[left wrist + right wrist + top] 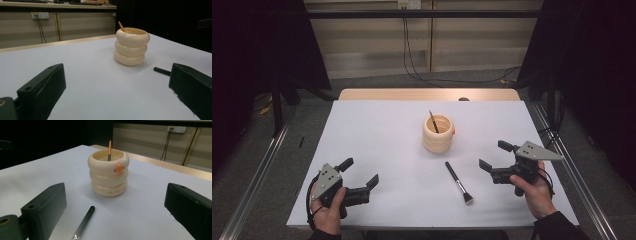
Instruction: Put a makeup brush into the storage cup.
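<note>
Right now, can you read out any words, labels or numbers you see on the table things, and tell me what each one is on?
No text here can be quoted.
The cream ribbed holder: a short line of small reddish print on its bottom ring in the right gripper view, too small and blurred to read.
The orange knob on its top ring: no lettering.
The black-handled brush on the table: no legible marking.

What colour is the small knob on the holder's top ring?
Orange knob, clearest in the right gripper view.
</note>
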### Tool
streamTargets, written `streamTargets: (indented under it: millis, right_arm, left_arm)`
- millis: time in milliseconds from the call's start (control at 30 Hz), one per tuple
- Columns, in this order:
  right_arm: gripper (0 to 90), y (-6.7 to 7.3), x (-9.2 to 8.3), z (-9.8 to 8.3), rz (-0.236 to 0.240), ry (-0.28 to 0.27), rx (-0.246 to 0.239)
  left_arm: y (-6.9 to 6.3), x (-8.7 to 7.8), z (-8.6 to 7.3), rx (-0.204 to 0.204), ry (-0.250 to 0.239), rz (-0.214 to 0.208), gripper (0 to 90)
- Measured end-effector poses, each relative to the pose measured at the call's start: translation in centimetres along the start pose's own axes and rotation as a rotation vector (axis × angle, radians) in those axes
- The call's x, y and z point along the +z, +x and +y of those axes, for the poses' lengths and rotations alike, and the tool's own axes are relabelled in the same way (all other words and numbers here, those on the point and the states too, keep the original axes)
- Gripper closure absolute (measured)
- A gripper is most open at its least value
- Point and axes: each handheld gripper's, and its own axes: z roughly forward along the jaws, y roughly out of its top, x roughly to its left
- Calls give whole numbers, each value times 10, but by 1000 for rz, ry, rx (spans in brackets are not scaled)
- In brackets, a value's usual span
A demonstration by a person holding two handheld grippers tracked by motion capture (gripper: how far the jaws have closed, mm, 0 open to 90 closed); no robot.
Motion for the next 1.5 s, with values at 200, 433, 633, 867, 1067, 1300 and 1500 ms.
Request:
streamTargets:
  millis: [200,433,633,867,1067,1300,1500]
  right_arm:
    - [64,0,11,9,16,1,28]
    - [73,7,27,12,76,70,-8]
    - [66,9,38,12,100,134,-15]
    - [49,16,48,6,129,304,-65]
    - [96,19,54,3,167,394,-78]
    - [158,18,59,2,214,490,-42]
    - [201,21,65,4,235,621,8]
  left_arm:
    - [0,0,0,4,6,-1,9]
    - [0,2,0,-4,4,-14,9]
    - [0,2,0,-2,8,-12,11]
    - [0,2,0,4,9,-16,10]
    - [0,3,0,3,11,-14,10]
    - [0,2,0,4,12,-12,10]
    - [0,3,0,6,14,-12,9]
